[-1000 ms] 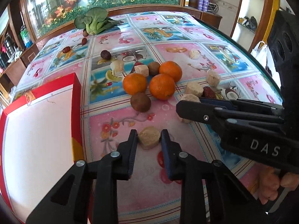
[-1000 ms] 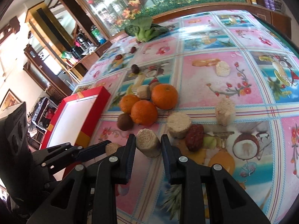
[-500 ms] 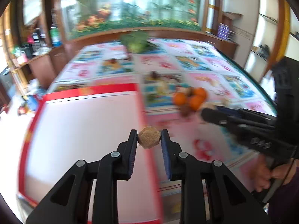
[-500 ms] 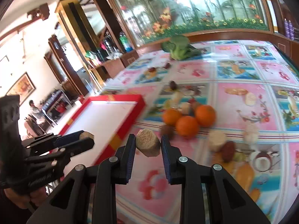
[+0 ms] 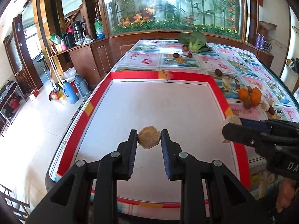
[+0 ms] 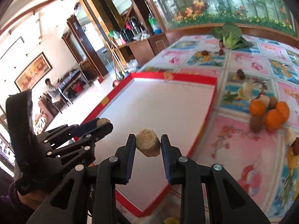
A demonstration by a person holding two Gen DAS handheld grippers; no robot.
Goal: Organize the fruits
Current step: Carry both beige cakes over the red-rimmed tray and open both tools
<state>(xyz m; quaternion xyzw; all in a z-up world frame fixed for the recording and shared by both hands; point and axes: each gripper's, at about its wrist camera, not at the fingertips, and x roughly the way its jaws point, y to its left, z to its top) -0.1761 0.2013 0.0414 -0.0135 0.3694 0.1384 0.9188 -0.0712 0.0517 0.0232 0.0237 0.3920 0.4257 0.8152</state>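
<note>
I was mid-carry: my left gripper (image 5: 149, 137) pinched a tan fibrous chunk (image 5: 149, 137), my right gripper (image 6: 148, 145) another tan chunk (image 6: 148, 145), both above the red-rimmed white tray (image 5: 216, 85). Next, I judged, lowering and releasing.

place: a lived-in home, likely its dining room
table (image 5: 179, 59): long, under a fruit-print oilcloth
wall behind: large aquarium-style panel (image 5: 173, 5) with bamboo and flowers, framed in dark wood
sideboard (image 5: 82, 54): thermos jugs, cups, a bottle
floor: pale tiles, two blue flasks (image 5: 74, 89), a broom
far room: framed painting (image 6: 33, 71), a seated person (image 6: 50, 89), blurred
</note>
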